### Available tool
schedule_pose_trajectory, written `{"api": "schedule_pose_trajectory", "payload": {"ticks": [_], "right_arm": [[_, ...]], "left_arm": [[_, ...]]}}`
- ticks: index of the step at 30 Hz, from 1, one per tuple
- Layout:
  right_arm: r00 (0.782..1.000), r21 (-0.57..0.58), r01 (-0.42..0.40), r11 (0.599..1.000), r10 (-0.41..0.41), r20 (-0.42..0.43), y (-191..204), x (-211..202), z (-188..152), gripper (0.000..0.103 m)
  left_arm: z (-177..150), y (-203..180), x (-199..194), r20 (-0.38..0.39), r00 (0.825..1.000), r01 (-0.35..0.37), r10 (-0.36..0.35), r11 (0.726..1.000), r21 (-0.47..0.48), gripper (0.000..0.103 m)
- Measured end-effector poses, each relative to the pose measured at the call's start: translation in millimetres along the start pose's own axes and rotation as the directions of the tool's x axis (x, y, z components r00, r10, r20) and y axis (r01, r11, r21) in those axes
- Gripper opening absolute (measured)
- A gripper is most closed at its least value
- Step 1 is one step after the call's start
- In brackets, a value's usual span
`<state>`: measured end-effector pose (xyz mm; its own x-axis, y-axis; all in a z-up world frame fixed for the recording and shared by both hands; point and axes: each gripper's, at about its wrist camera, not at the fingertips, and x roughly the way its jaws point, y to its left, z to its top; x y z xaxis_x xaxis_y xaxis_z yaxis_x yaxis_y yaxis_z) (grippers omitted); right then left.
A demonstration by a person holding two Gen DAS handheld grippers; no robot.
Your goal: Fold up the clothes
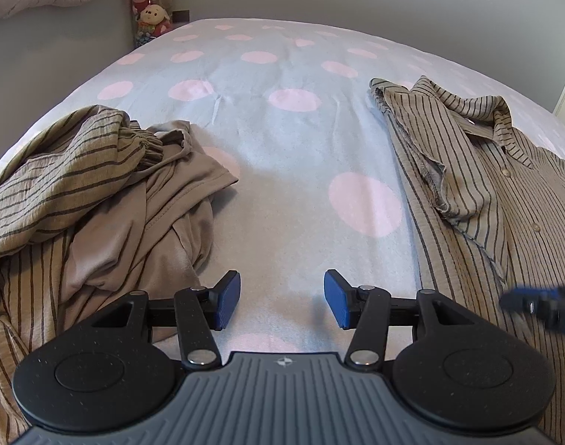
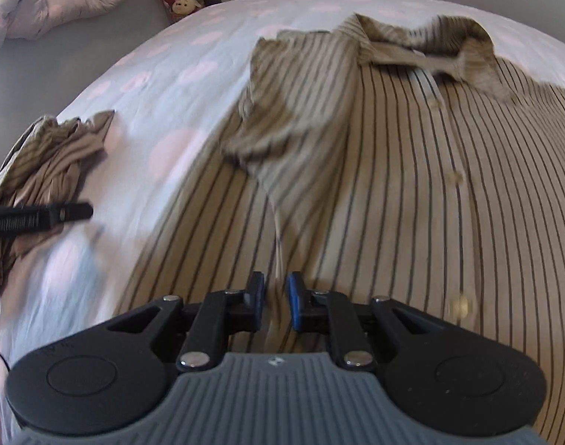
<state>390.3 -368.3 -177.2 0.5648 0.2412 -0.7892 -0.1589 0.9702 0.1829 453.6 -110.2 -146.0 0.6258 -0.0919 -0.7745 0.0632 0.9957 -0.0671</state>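
Left tool [image 1: 282,298] hangs with jaws wide apart, nothing between the blue pads [image 1: 230,296], over a bare strip of the bed [image 1: 282,129]. Right tool [image 2: 275,302] has jaws narrow, a small gap left; a raised seam of the striped shirt [image 2: 393,185] runs up between the pads, but blur hides whether they pinch it. Cannot tell if it grips. Striped shirt lies spread flat on the bed's right side, button placket up, collar [image 2: 430,44] at the far end, one sleeve folded back over the chest. Crumpled pile of clothes [image 1: 97,193], striped and plain tan, sits on the bed's left side, just beside the left tool. Plush toys [image 1: 150,0] stand at the far corner, beyond the bed.
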Motion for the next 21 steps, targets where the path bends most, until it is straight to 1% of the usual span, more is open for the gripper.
{"api": "schedule_pose_trajectory", "payload": {"ticks": [2,6,10,11,14,17,21], "right_arm": [[1.000,0.018,-0.002,1.000,0.002,0.005,0,-12,-17,0.017],[1.000,0.060,-0.014,0.998,0.015,-0.013,6,-38,-52,0.016],[0.999,0.093,0.010,0.996,-0.007,-0.032,15,-66,-83,0.017],[0.999,0.102,0.019,0.995,-0.015,-0.032,18,-73,-90,0.020],[0.999,0.134,0.027,0.991,-0.023,-0.034,25,-93,-108,0.022],[0.998,0.175,0.001,0.985,0.008,-0.055,27,-102,-122,0.026],[0.994,0.173,-0.024,0.985,0.042,-0.101,31,-103,-140,0.026]], "left_arm": [[1,-1,-2,0.005,1.000,0.006,-0.006,1.000,0.002,0.048],[2,-7,-5,0.003,1.000,0.008,-0.008,1.000,0.025,0.048],[0,-19,-6,-0.015,1.000,0.013,-0.011,0.996,0.085,0.048],[-1,-22,-7,-0.018,1.000,0.014,-0.012,0.994,0.105,0.048],[-5,-34,-10,-0.023,1.000,0.016,-0.013,0.986,0.165,0.048],[-8,-44,-14,-0.021,1.000,0.020,-0.016,0.979,0.202,0.048],[-10,-53,-24,-0.002,0.999,0.041,-0.041,0.975,0.217,0.048]]}}
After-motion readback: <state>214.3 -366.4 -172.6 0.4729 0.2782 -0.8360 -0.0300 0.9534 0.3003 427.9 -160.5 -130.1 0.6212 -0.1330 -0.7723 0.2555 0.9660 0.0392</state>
